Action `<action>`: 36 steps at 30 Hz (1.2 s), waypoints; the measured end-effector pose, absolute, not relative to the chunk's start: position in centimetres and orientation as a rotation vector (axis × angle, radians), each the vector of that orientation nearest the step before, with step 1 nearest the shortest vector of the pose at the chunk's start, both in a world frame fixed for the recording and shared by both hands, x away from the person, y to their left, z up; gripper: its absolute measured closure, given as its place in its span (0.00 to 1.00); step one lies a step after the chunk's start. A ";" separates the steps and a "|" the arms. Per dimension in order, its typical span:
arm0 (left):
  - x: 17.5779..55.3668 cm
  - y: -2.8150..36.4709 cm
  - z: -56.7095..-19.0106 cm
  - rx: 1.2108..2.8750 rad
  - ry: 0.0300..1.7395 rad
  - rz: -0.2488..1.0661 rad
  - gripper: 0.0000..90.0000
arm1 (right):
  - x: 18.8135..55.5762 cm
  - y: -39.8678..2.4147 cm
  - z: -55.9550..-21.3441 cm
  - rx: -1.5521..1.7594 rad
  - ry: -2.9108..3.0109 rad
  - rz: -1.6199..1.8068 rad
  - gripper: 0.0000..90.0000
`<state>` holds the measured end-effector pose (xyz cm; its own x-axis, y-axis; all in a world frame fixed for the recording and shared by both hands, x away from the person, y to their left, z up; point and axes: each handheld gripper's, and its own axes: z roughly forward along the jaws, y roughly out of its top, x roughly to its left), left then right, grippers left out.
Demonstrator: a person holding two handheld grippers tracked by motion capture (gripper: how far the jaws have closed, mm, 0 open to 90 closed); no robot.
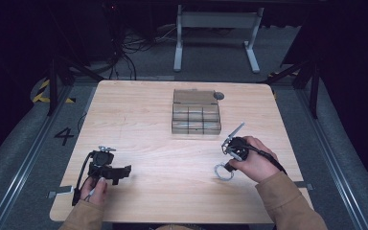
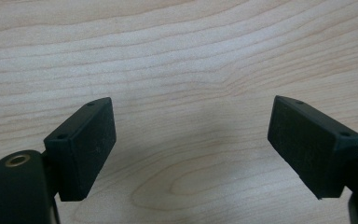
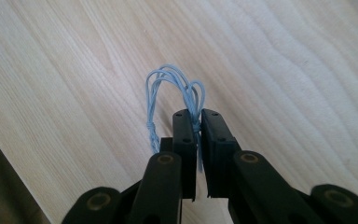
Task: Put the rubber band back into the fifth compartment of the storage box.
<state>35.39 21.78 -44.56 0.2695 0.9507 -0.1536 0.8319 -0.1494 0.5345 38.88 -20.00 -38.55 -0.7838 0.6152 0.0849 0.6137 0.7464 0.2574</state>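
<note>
Dim room, grey carpet floor (image 1: 211,62); white desk frame (image 1: 215,21) behind; tangled black cables (image 1: 129,45); yellow-black hazard tape (image 1: 43,93) at left.

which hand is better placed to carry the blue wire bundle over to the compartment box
Right. The right gripper is already shut on the blue wire bundle and nearer the box. The left gripper is open over bare table.

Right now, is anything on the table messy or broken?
Nothing looks broken or spilled. The right hand-held gripper is shut on a small coil of light blue wire, whose loops stick out past the jaws. The clear compartment box sits straight on the wooden table. The left hand-held gripper is open.
</note>
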 end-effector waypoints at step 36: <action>35.7 21.6 -44.5 2.030 1.590 0.294 0.18 | 46.9 -17.9 -33.2 1.004 2.820 0.482 0.95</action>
<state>35.67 21.61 -44.52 0.2801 0.9475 -0.1545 0.8298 -0.1581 0.5351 46.87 -17.94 -33.21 -0.7754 0.6314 0.0034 0.5966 0.7310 0.3311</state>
